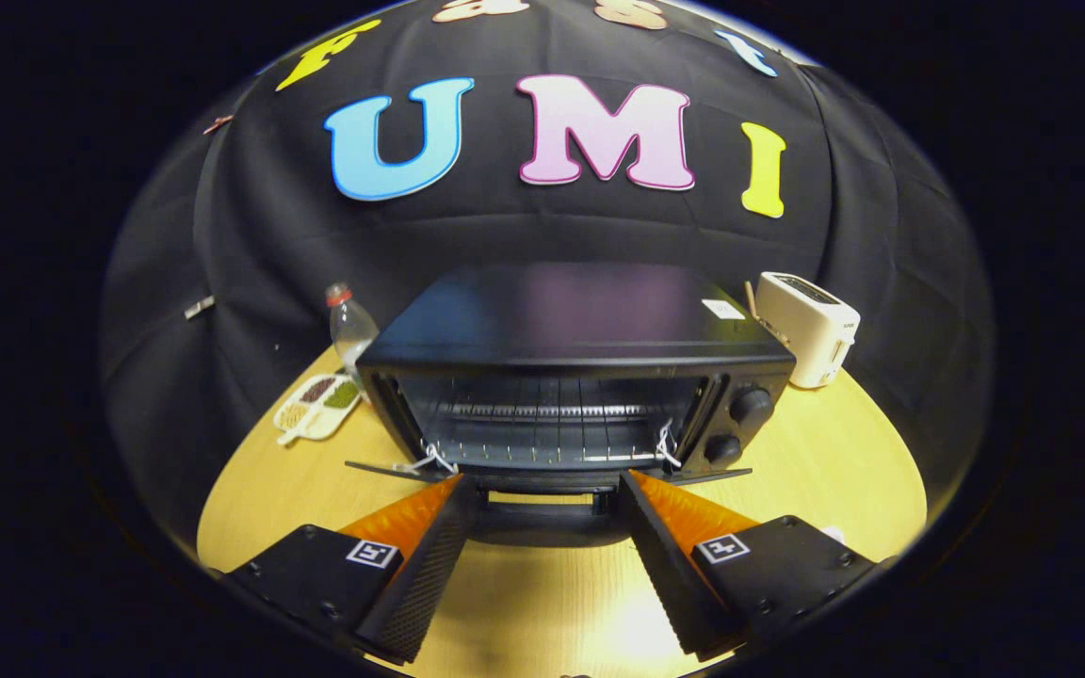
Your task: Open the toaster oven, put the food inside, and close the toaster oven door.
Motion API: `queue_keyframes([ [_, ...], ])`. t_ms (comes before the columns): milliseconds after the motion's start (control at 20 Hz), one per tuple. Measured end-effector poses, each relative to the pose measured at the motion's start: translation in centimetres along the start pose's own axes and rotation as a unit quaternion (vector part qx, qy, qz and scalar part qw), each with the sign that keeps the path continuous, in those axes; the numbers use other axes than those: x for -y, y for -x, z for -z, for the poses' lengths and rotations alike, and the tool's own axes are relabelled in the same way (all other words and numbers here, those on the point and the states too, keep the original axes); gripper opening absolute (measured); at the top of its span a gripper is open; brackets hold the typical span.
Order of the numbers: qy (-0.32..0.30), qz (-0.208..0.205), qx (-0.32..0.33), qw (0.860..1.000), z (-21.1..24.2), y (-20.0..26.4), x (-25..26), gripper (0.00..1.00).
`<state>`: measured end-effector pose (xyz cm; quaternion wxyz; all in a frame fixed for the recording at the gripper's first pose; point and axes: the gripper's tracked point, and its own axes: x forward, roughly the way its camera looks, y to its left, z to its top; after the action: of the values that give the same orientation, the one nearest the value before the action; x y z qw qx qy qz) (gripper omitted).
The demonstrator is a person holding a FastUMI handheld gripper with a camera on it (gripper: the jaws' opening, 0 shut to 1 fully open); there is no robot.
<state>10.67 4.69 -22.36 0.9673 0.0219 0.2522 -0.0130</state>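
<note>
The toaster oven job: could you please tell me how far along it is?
Done: the toaster oven door is folded down flat, baring the wire rack. In hand: nothing; the gripper is open, its jaws either side of the door's handle, gripping nothing. Left: the rack holds no food, so loading and closing the door remain.

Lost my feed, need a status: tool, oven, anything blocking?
Tool open, fingers astride the door handle. Toaster oven door down, rack bare. Nothing blocking the opening.
</note>
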Motion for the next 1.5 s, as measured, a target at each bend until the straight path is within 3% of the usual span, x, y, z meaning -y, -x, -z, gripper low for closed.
queue_keyframes([
  [200, 0.008, -0.007, -0.07, 0.998, 5.3, 0.9, -0.1, 0.99],
  [350, -0.009, -0.012, -0.093, 0.996, 6.7, 2.0, -0.1, 0.99],
  [750, -0.029, -0.015, -0.062, 0.998, 4.8, 6.4, 1.4, 0.99],
  [950, -0.063, -0.056, -0.017, 0.996, 1.2, 10.5, 2.9, 0.99],
  [1150, -0.125, -0.055, 0.008, 0.991, -1.4, 14.4, 8.9, 0.99],
  [1400, -0.083, -0.014, 0.005, 0.996, -1.2, 15.8, 19.4, 0.99],
  [1500, -0.085, -0.028, -0.015, 0.996, -0.6, 15.4, 22.5, 0.99],
])
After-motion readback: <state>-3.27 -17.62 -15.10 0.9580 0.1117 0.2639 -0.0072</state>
